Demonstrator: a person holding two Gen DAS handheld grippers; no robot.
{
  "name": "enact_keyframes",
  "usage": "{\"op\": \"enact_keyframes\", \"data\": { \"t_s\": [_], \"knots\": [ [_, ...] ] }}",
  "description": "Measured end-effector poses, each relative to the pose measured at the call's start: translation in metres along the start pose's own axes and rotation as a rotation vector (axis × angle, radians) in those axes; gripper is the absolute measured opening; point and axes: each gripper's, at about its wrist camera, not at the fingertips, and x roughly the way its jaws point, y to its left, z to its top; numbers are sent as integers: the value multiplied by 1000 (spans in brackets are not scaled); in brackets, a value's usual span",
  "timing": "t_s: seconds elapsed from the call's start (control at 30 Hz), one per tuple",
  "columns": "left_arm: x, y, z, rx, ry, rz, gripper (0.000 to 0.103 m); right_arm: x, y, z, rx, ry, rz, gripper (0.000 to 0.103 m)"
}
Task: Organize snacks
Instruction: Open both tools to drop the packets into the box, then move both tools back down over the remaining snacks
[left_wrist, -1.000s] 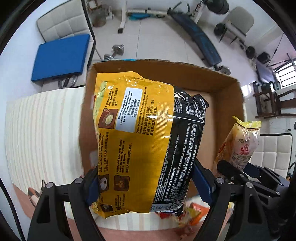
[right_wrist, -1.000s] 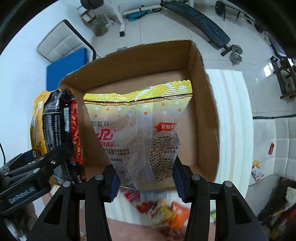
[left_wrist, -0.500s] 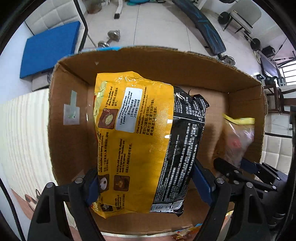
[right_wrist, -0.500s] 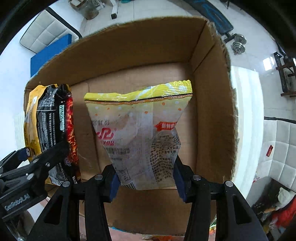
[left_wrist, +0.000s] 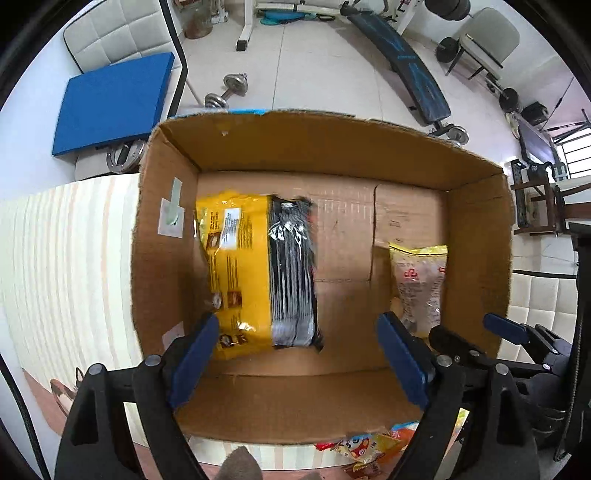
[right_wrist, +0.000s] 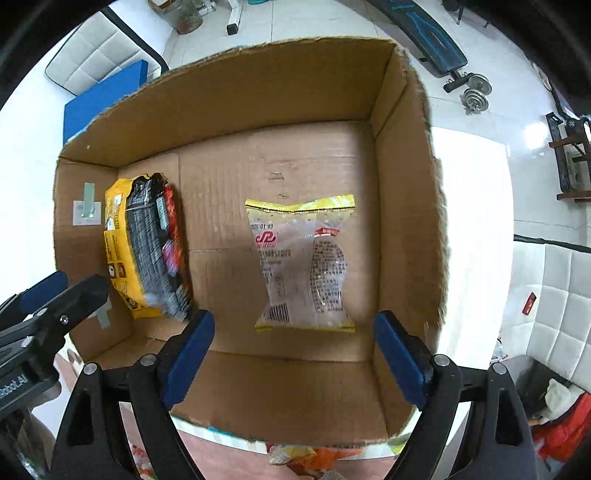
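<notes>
Blue mat (left_wrist: 114, 101) on white chair (left_wrist: 110, 35); dumbbell (left_wrist: 226, 89), weight bench (left_wrist: 402, 68) on tiled floor.

Noodle packet (left_wrist: 258, 273) at left inside cardboard box (left_wrist: 332, 147), snack bag (right_wrist: 303, 262) well apart at right

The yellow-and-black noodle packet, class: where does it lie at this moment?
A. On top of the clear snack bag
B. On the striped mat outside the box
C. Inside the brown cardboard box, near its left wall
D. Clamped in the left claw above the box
C: the yellow-and-black noodle packet lies on the floor of the brown cardboard box near its left wall, and the left claw stands open, holding nothing.
</notes>
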Motion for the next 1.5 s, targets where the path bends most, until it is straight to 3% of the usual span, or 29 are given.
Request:
{"op": "enact_keyframes", "data": {
  "t_s": [0.2, 0.33, 0.5, 0.73, 0.9, 1.03, 1.23, 1.37, 1.4, 1.5],
  "knots": [
    [-19, 2, -10, 4, -36, -14, 88, -28, 4, -27, -12, -48, 16, 91],
    [-41, 1, -38, 13, -87, -22, 88, -45, 15, -59, -29, -111, 23, 91],
    [-69, 3, -91, 12, -195, 3, 88, -56, 18, -106, -38, -168, 35, 91],
    [-66, 17, -164, -31, -234, 10, 88, -26, 9, -173, 6, -133, 98, 91],
    [-41, 46, -217, -80, -205, 63, 88, 18, -1, -217, 61, -59, 135, 91],
    [-6, 75, -259, -132, -134, 92, 88, 57, -14, -255, 97, 11, 122, 91],
    [38, 100, -307, -182, -42, 133, 88, 121, -22, -307, 81, 142, 21, 91],
    [60, 114, -327, -204, 2, 153, 88, 156, -19, -326, 42, 185, -69, 91],
    [63, 116, -330, -206, 7, 159, 88, 162, -17, -329, 27, 189, -94, 90],
    [67, 124, -335, -210, 15, 180, 88, 175, -8, -336, -19, 189, -168, 71]
  ]
}}
